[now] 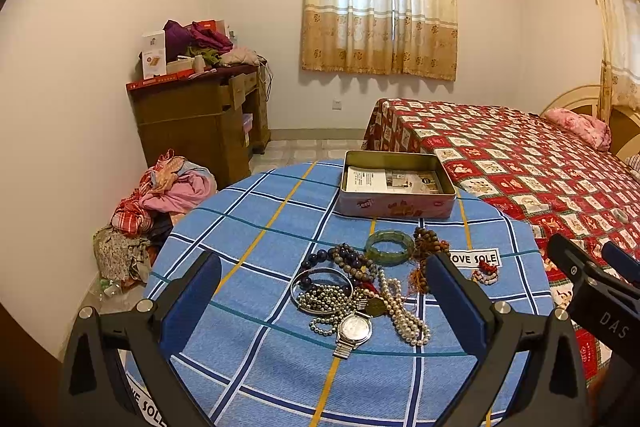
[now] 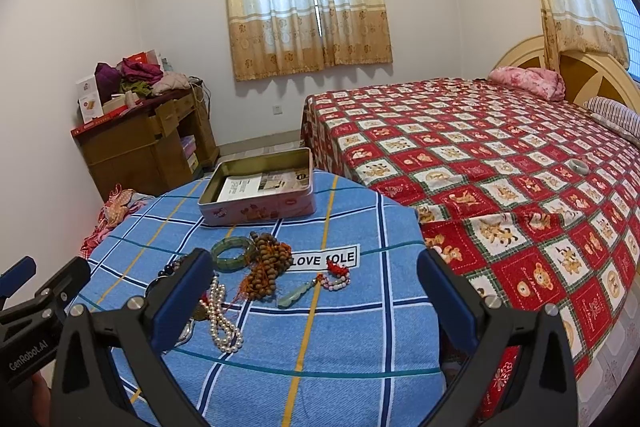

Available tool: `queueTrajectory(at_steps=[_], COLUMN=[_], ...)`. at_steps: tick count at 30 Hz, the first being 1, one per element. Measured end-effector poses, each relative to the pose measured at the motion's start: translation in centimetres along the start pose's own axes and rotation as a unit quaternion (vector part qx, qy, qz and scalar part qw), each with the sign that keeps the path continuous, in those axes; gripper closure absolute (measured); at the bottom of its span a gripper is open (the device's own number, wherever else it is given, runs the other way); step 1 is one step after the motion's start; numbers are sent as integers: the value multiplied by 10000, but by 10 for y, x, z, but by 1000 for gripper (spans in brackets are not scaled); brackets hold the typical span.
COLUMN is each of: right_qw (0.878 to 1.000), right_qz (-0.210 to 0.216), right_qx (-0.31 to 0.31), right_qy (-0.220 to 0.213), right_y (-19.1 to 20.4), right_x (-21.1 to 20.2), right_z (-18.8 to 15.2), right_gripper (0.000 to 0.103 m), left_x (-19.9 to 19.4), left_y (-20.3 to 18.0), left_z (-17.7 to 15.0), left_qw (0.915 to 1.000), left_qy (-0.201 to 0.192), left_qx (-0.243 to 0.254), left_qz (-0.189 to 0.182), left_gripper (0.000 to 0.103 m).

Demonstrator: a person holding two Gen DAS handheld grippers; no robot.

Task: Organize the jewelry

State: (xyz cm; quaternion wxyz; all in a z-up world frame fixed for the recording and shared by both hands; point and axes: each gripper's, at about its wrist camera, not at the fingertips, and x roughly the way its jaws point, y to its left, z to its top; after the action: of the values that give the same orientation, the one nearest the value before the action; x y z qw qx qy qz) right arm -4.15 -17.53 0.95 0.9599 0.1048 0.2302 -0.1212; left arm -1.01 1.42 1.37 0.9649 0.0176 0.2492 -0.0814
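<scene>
We hold both tongs above a round table w/ a blue plaid cloth; left gripper has its blue-padded fingers spread wide, nothing between them; right gripper likewise gapes w/ nothing held. The jewelry lies loose mid-table, not yet in the box: a green jade bangle, a brown wooden bead string w/ orange tassels, a dark purple bead bracelet, a thin silver bangle overlapping a small grey pearl strand, a long white pearl necklace, a silver metal wristwatch nearest us, a pale green jade pendant and a small red-and-pink bead bracelet to the right, near the cloth's "LOVE SOLE" label. Beyond the pile, on the far side of the table, sits an open rectangular pink tin box w/ printed leaflets lying flat inside; a bed w/ a red patchwork cover stands beside the table on the right.
</scene>
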Motion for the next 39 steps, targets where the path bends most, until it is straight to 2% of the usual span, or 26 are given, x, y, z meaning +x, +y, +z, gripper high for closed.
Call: queueTrajectory(at_steps=[16,29,35,37,39], right_qw=[10000,10000,9997,9994,9990], right_qz=[-4,23,143,220,251], right_qx=[-21,-66,-159,-173,-185], right_qy=[-78,-22,87,194,327], right_y=[1,4,9,10,10], right_x=[-4,0,9,15,22], right_z=[1,2,-2,-5,-8], right_gripper=[0,0,0,8,11], left_x=[-4,2,9,16,25], left_y=[2,8,13,19,25], left_z=[3,2,-10,-16,-23], left_qw=[9999,9999,9999,9997,9991], left_qy=[-110,-57,64,210,393], left_qx=[-3,-70,-21,-54,-123], left_qz=[-80,-93,-154,-134,-102], left_gripper=[1,1,1,1,1])
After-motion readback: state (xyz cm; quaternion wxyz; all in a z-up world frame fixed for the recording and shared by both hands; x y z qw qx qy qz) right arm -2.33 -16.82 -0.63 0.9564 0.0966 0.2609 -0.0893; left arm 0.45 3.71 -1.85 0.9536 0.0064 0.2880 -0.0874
